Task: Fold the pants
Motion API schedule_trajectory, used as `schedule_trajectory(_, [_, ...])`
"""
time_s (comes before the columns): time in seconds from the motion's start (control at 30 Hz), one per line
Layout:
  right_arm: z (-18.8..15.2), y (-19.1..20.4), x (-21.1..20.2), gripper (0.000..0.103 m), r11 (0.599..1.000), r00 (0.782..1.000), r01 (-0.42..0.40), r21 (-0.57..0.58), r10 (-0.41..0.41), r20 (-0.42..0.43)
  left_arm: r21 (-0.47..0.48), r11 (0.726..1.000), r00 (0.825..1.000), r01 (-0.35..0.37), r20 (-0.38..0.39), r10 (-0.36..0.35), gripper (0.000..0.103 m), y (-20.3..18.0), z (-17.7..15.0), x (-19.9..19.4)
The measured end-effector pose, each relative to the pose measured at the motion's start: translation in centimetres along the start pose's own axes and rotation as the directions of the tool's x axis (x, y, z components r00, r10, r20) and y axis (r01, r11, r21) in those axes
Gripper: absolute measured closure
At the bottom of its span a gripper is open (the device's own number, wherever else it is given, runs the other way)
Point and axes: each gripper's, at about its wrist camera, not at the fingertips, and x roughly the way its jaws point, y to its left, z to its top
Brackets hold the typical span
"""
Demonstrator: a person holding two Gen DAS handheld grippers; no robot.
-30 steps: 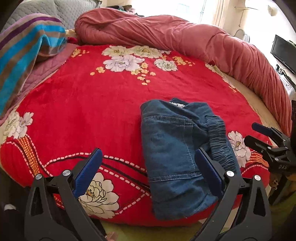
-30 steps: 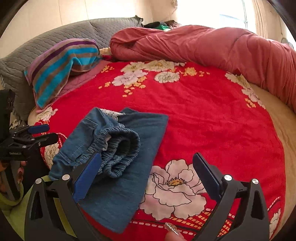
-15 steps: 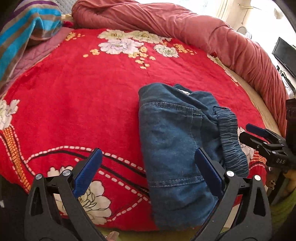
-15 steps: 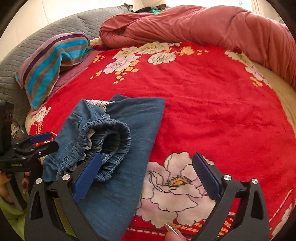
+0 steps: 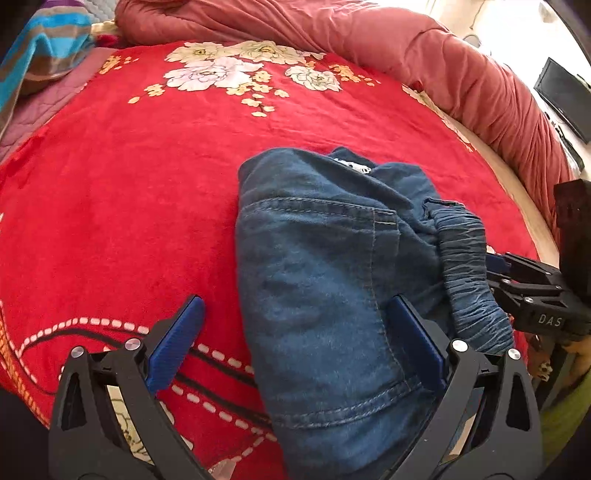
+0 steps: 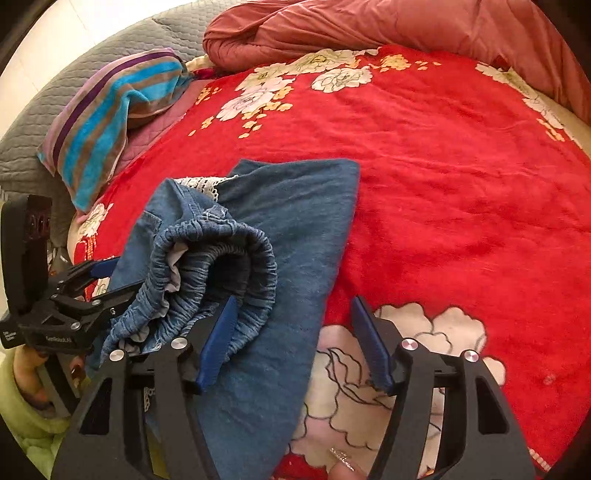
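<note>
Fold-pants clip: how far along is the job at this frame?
Done: the blue denim pants lie folded into a compact stack on the red floral blanket. In hand: nothing gripped; the left gripper is open over the near end, and the right gripper has just been closing beside the bunched elastic waistband. Left: flattening that waistband.

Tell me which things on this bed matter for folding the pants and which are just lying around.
Belongs to the job:
- folded blue denim pants with an elastic waistband
- left gripper, open
- right gripper, its jaws just closing, not yet pinching the cloth

Just lying about:
- red floral blanket
- striped blue, brown and purple pillow
- bunched dusty-pink quilt
- grey quilted headboard
</note>
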Motion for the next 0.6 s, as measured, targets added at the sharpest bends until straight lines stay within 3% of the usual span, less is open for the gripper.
schedule_trajectory(0.37, [0.55,0.03,0.88,0.040,0.999,0.999,-0.052,-0.002,0.052,0.009,-0.009,1.000,1.000,0.016,-0.012,-0.017,0.010,-0.06,0.37,0.55])
schedule_trajectory(0.47, [0.59,0.06,0.96,0.044,0.997,0.997,-0.071,-0.010,0.071,0.011,-0.017,0.999,1.000,0.027,-0.011,-0.027,0.011,-0.12,0.63,0.69])
schedule_trajectory(0.53, [0.68,0.12,1.08,0.047,0.996,0.996,-0.085,-0.015,0.085,0.010,-0.019,0.999,0.999,0.040,-0.010,-0.041,0.021,-0.30,0.78,0.74])
schedule_trajectory(0.6, [0.75,0.31,1.08,0.058,0.995,0.995,-0.100,-0.023,0.100,0.008,-0.017,0.999,0.999,0.045,-0.011,-0.045,0.028,-0.54,0.86,0.72])
